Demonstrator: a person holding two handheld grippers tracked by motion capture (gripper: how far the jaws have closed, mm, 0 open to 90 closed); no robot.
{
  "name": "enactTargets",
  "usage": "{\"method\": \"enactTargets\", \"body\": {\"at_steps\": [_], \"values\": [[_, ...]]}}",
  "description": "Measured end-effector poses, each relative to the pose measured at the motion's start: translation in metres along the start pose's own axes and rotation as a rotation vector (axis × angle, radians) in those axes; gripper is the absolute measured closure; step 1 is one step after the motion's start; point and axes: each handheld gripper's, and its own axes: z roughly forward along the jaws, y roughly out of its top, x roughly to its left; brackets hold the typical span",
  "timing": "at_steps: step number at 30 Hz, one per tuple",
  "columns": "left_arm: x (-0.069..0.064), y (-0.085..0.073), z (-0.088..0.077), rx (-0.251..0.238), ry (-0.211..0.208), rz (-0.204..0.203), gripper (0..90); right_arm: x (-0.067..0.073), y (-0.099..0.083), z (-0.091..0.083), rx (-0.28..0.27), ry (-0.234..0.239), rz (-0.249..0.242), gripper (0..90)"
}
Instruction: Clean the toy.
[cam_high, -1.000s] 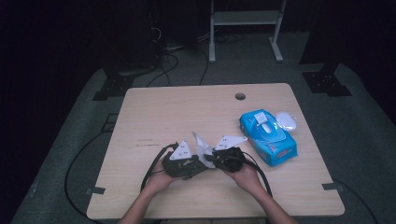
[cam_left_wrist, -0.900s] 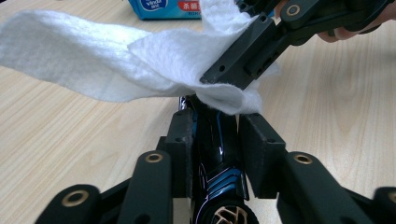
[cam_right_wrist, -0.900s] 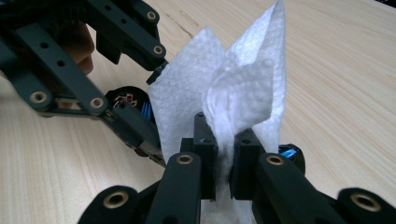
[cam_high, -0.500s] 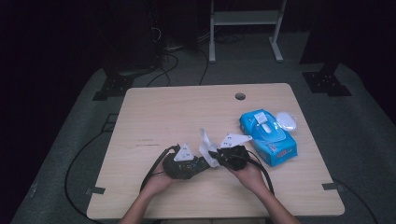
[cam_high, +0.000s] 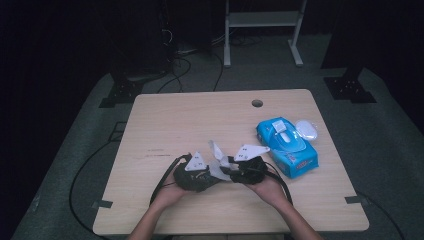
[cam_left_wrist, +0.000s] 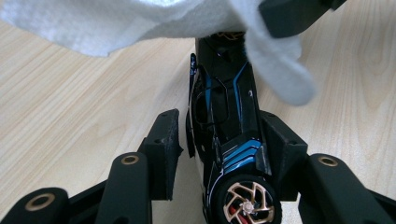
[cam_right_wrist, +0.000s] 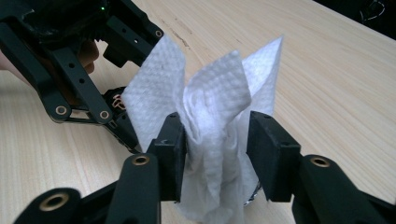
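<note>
Both grippers (cam_high: 200, 175) (cam_high: 245, 170) black, brass-ringed pivots, grey three-cornered plates, black cables; forearms seemingly bare

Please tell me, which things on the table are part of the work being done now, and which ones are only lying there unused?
In use:
- toy car, black and blue, between the left gripper jaws
- white wipe, between the right gripper jaws, draped over the car's far end

Lying about:
- blue pack of wipes on the table
- small clear white lid beside the pack

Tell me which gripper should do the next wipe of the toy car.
Right. The right gripper has the white wipe between its just-opened jaws; the left gripper brackets the toy car, so it likely steadies.
</note>
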Motion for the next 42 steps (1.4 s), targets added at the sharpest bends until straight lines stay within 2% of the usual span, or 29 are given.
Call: {"method": "enactTargets", "body": {"at_steps": [6,7,8,9,10,12,16,19,20,23,25,27,28,31,33,35,36,37,40,41,42], "values": [[0.000,0.001,0.002,0.018,-0.027,-0.003,53.0,0.002,0.000,0.005,0.008,0.013,0.001,57.7],[-0.001,0.001,0.002,0.024,-0.021,0.004,54.1,0.003,-0.001,0.008,0.018,0.016,-0.002,59.9],[0.000,0.001,0.002,0.027,-0.018,0.010,56.1,0.004,-0.002,0.013,0.031,0.019,0.001,67.6],[0.000,0.001,0.002,0.027,-0.013,0.014,56.1,0.004,-0.002,0.013,0.031,0.019,0.001,67.6],[0.000,0.000,0.001,0.027,-0.012,0.015,57.0,0.003,-0.004,0.014,0.020,0.027,0.010,77.6],[0.001,0.000,0.001,0.023,-0.008,0.016,57.5,0.003,-0.005,0.013,0.018,0.025,-0.001,80.8],[0.001,0.000,0.001,0.024,-0.009,0.020,57.6,-0.002,-0.007,0.010,0.022,0.008,0.005,81.8],[0.001,0.000,0.001,0.025,-0.010,0.023,57.6,-0.012,-0.011,0.006,0.018,-0.010,0.040,82.0],[0.001,0.000,0.001,0.025,-0.010,0.023,57.6,-0.016,-0.012,0.004,0.017,-0.032,0.056,82.0],[0.002,0.000,0.002,0.025,-0.015,0.021,57.5,-0.016,-0.013,0.003,0.016,-0.033,0.069,82.0],[0.002,0.000,0.002,0.026,-0.018,0.016,57.3,-0.012,-0.011,0.005,0.009,-0.025,0.062,82.1],[0.002,0.001,0.003,0.029,-0.020,0.012,57.3,-0.005,-0.008,0.008,0.004,0.013,0.057,82.0],[0.002,0.001,0.003,0.031,-0.019,0.014,57.4,0.003,-0.006,0.013,0.005,0.043,0.032,82.0],[0.002,0.001,0.003,0.032,-0.017,0.018,57.5,0.008,-0.005,0.016,0.013,0.040,0.004,82.0],[0.001,0.001,0.003,0.032,-0.015,0.017,57.5,0.004,-0.005,0.014,0.015,0.023,0.001,82.1],[0.001,0.000,0.003,0.030,-0.015,0.019,57.5,-0.005,-0.008,0.010,0.015,-0.010,0.025,82.2],[0.002,0.000,0.003,0.031,-0.016,0.018,57.6,-0.016,-0.013,0.004,0.010,-0.016,0.075,82.2],[0.002,0.000,0.003,0.031,-0.016,0.018,57.6,-0.016,-0.013,0.004,0.010,-0.016,0.075,82.2],[0.002,0.001,0.003,0.035,-0.017,0.020,57.6,-0.025,-0.020,-0.001,0.025,-0.064,0.093,82.2],[0.002,0.001,0.003,0.035,-0.017,0.020,57.6,-0.025,-0.020,-0.001,0.025,-0.064,0.093,82.2],[0.002,0.001,0.003,0.036,-0.018,0.020,57.6,-0.026,-0.022,-0.002,0.012,-0.049,0.120,82.2]]}}
